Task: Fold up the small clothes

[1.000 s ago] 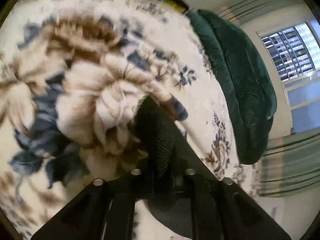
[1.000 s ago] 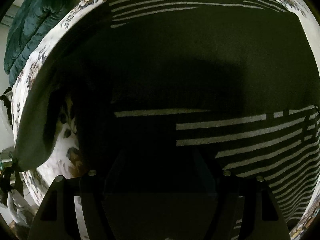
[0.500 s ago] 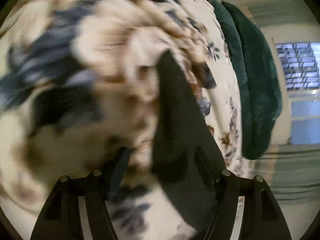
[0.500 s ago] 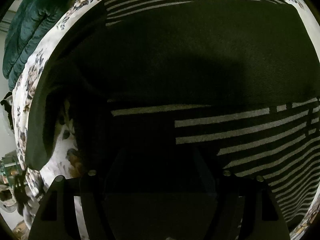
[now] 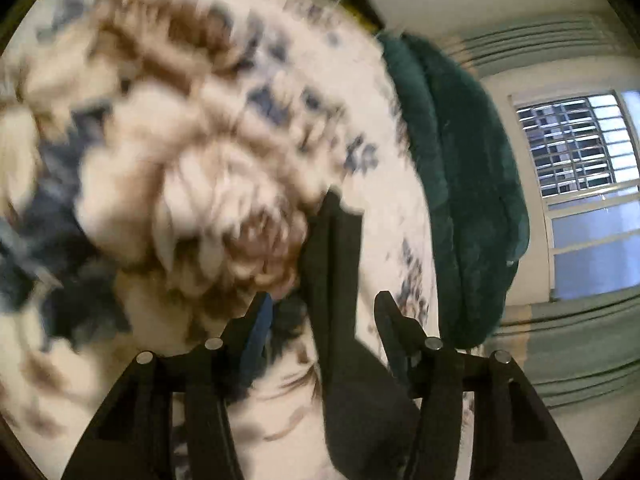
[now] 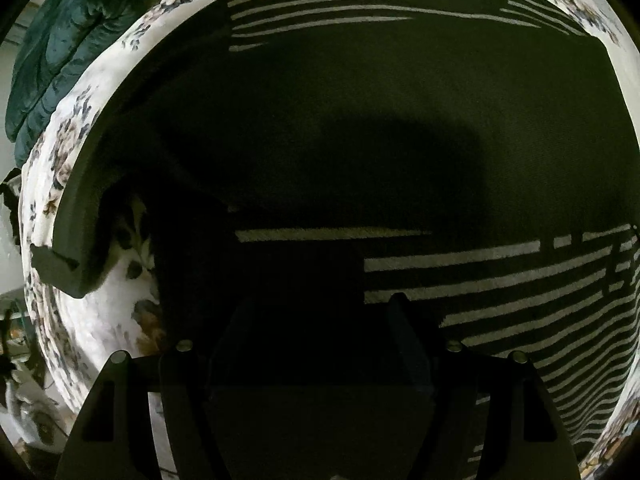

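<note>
A black garment with white stripes (image 6: 360,120) lies spread on the floral bed cover (image 6: 80,128) and fills the right wrist view. Its left edge (image 6: 80,240) is lifted and curled over. My right gripper (image 6: 320,312) is open, low over the dark cloth near the stripes. In the left wrist view a strip of the black cloth (image 5: 336,280) stands between the fingers of my left gripper (image 5: 320,308), which is open; the cloth is not pinched. The view is motion-blurred.
A dark green quilt (image 5: 460,200) lies along the far side of the bed; it also shows in the right wrist view (image 6: 60,40). A window (image 5: 580,152) and curtains are beyond it. Clutter sits beside the bed at lower left (image 6: 16,380).
My left gripper has opened and let go of the black cloth edge, and swung over the bed cover. The garment's left edge has dropped lower. My right gripper has barely moved.
</note>
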### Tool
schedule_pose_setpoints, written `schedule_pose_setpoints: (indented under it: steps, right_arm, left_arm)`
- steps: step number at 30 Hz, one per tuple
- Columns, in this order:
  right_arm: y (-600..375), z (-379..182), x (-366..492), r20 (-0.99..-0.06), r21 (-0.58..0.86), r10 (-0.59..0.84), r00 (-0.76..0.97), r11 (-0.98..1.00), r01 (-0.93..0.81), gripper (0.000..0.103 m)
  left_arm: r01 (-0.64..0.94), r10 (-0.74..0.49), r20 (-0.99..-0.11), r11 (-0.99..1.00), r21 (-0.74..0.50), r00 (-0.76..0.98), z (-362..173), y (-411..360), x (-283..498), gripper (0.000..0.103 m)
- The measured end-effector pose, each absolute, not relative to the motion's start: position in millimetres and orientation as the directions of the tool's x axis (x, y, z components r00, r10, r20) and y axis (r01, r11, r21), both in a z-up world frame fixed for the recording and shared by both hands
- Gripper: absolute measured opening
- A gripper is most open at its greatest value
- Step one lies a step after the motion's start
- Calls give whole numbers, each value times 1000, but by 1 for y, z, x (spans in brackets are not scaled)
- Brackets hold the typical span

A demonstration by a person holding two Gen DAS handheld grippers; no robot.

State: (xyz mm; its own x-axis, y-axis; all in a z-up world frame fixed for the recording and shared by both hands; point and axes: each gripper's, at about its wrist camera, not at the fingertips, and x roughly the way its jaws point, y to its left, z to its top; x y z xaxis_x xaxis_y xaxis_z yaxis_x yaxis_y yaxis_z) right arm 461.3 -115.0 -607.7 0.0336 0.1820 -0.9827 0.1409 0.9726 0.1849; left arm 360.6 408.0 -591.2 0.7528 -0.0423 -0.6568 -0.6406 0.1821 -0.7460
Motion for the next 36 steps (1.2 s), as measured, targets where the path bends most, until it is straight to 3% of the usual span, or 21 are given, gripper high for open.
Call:
schedule_pose_setpoints:
  steps: [6, 11, 12, 13, 18, 21, 26, 28, 30, 33, 36]
  right_arm:
    - [-110, -607, 469, -983, 185, 182, 39, 974, 130, 73]
    - [-106, -612, 473, -985, 169, 165, 39, 979, 117, 73]
    - [-106, -614, 472, -985, 169, 166, 36, 978, 119, 73]
    - [-107, -616, 472, -986, 168, 165, 32, 978, 124, 73]
    - [-115, -617, 471, -989, 144, 139, 41, 978, 150, 73]
    - [-120, -612, 472, -990, 136, 129, 56, 978, 158, 73]
    - [-129, -606, 475, -990, 132, 123, 64, 977, 166, 73]
    - [-125, -604, 479, -991, 129, 119, 67, 977, 169, 73]
    - [-127, -603, 479, -990, 132, 122, 69, 977, 169, 73]
    - [-124, -601, 478, -990, 133, 124, 68, 979, 155, 73]
    - [-120, -599, 474, -991, 126, 117, 72, 981, 149, 73]
  left_arm:
    - [-655, -73, -682, 219, -723, 728, -607, 405, 414, 51]
    - [-727, -40, -788, 361, -584, 614, -611, 415, 463, 49]
    - [-740, -2, -815, 417, -527, 579, -609, 414, 472, 41]
    - [-743, 14, -826, 448, -498, 563, -609, 413, 477, 6]
    - [-710, 80, -811, 538, -454, 579, -578, 406, 454, 7]
    - [-722, 81, -798, 487, -491, 597, -566, 412, 406, 9]
    - [-774, 36, -797, 267, -574, 603, -591, 420, 329, 24]
    - [-760, 27, -770, 185, -623, 638, -601, 424, 307, 48]
    - [-727, 18, -732, 129, -674, 681, -610, 426, 298, 56]
    - [-690, -25, -696, 109, -715, 717, -622, 431, 316, 57]
    - [-710, -18, -726, 197, -677, 687, -619, 431, 353, 54]
